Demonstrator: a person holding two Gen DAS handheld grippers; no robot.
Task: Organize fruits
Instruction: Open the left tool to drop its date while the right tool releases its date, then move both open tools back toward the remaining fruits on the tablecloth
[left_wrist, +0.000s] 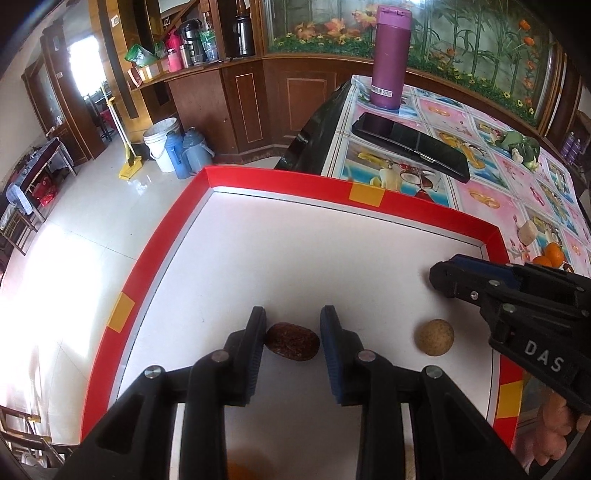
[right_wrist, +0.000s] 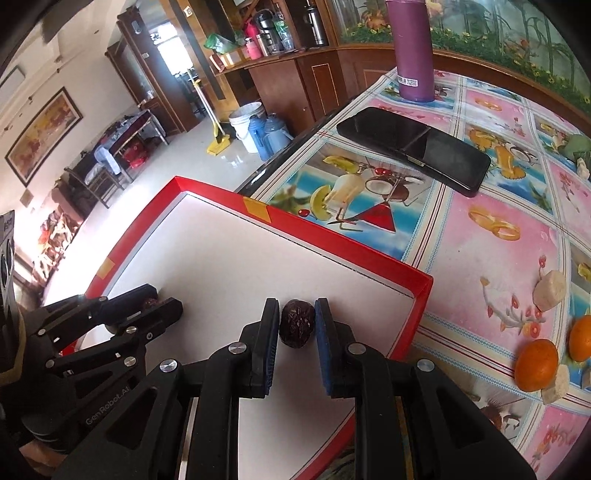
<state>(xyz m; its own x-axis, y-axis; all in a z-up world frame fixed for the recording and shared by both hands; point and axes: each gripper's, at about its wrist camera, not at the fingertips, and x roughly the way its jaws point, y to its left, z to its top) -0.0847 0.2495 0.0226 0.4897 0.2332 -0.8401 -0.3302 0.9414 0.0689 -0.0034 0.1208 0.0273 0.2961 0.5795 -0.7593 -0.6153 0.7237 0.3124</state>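
Sorting is partly done: inside the red-rimmed tray (left_wrist: 162, 258), left gripper (left_wrist: 293, 325) and right gripper (right_wrist: 295, 317) each stand slightly spread around a dried date (left_wrist: 293, 340) (right_wrist: 296, 327). A tan fruit (left_wrist: 434, 337) lies alongside; oranges (right_wrist: 536, 364) await on the tablecloth (right_wrist: 480, 258).

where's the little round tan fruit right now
In the left wrist view the round tan fruit lies on the white floor of the red-rimmed tray, right of the left gripper, just below the right gripper.
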